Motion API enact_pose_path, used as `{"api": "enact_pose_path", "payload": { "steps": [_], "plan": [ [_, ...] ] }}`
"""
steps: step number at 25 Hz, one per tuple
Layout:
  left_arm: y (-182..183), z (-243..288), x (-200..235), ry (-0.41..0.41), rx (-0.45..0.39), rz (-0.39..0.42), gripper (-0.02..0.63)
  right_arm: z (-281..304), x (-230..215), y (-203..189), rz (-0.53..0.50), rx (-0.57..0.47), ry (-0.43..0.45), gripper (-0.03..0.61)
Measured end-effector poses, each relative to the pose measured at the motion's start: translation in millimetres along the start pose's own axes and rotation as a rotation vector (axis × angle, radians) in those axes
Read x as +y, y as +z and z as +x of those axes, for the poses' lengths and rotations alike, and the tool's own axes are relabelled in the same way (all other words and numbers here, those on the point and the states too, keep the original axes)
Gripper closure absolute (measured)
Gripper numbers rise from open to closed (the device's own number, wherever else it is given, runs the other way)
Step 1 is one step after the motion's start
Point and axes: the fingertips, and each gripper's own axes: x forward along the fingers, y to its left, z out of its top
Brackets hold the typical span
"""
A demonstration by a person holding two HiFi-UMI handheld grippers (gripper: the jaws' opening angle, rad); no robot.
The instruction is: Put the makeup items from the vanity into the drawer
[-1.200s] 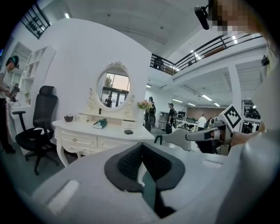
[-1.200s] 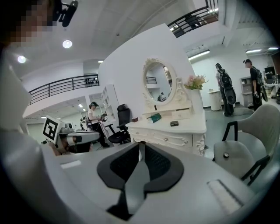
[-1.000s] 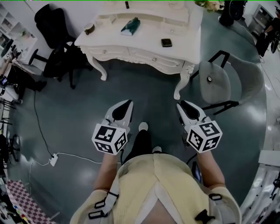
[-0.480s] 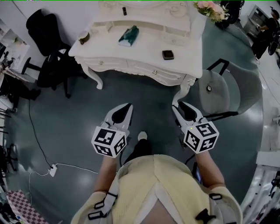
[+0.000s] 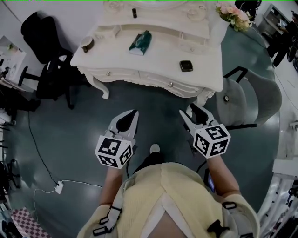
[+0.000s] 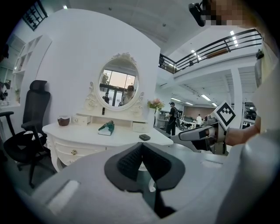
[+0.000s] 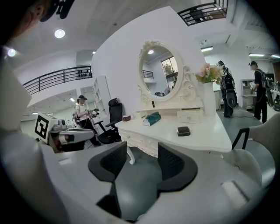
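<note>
The white vanity (image 5: 153,58) stands ahead of me, its front drawers (image 5: 139,77) closed. On its top lie a teal item (image 5: 140,42), a small black compact (image 5: 186,65) and a brown bowl (image 5: 86,44). A dark stick (image 5: 134,12) stands on the upper shelf. My left gripper (image 5: 132,115) hovers over the floor short of the vanity, its jaws together and empty. My right gripper (image 5: 188,111) is level with it, its jaws opening with nothing between them. In the right gripper view the compact (image 7: 183,131) and the teal item (image 7: 152,118) lie beyond the parted pads (image 7: 114,159).
A grey chair (image 5: 247,95) stands right of the vanity, close to my right gripper. A black office chair (image 5: 44,51) is at the left. Pink flowers (image 5: 233,11) sit at the vanity's back right corner. A cable and power strip (image 5: 57,187) lie on the floor.
I have come closer to the vanity, and both grippers have advanced toward it. The right gripper's jaws have spread apart; the left gripper's jaws stay together.
</note>
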Motion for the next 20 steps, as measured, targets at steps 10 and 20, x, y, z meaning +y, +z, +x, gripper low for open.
{"api": "enact_pose_path", "payload": {
  "steps": [10, 20],
  "plan": [
    [5.0, 32.6, 35.6, -0.011, 0.012, 0.024, 0.614, 40.1, -39.0, 18.2, 0.010, -0.006, -0.141, 0.329],
    [15.7, 106.5, 57.3, 0.013, 0.034, 0.008, 0.614, 102.4, -119.2, 37.3, 0.047, 0.024, -0.199, 0.319]
  ]
}}
